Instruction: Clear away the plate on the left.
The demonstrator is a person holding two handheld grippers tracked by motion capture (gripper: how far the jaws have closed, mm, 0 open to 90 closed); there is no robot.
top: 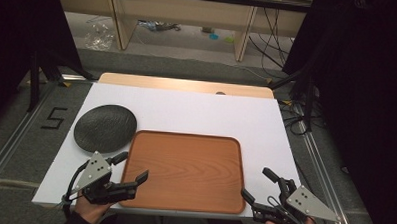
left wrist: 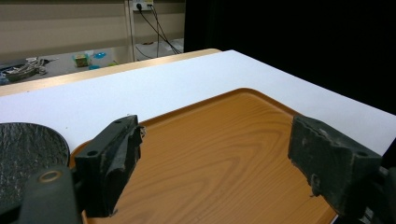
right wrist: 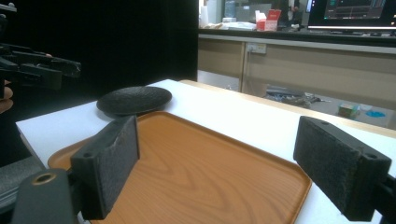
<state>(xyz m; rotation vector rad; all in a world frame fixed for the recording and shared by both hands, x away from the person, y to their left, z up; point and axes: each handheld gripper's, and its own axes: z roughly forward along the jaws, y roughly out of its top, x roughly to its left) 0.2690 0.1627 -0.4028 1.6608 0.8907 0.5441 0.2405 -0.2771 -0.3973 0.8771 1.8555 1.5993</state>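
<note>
Centrally, a rounded-corner woodgrain tray [top: 184, 171] lies on white paper [top: 196, 112], a round, rough black plate [top: 105, 128] touching its upper-left corner, while the left gripper [top: 133, 168] and right gripper [top: 256, 183] hover wide-jawed, empty, at its lower corners.

A white-topped table [top: 196, 112] carries a wooden tray [top: 184, 171] and a dark plate [top: 105, 128].

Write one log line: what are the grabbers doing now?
left gripper: open, empty | right gripper: open, empty | tray: bare | black plate: beside tray
</note>
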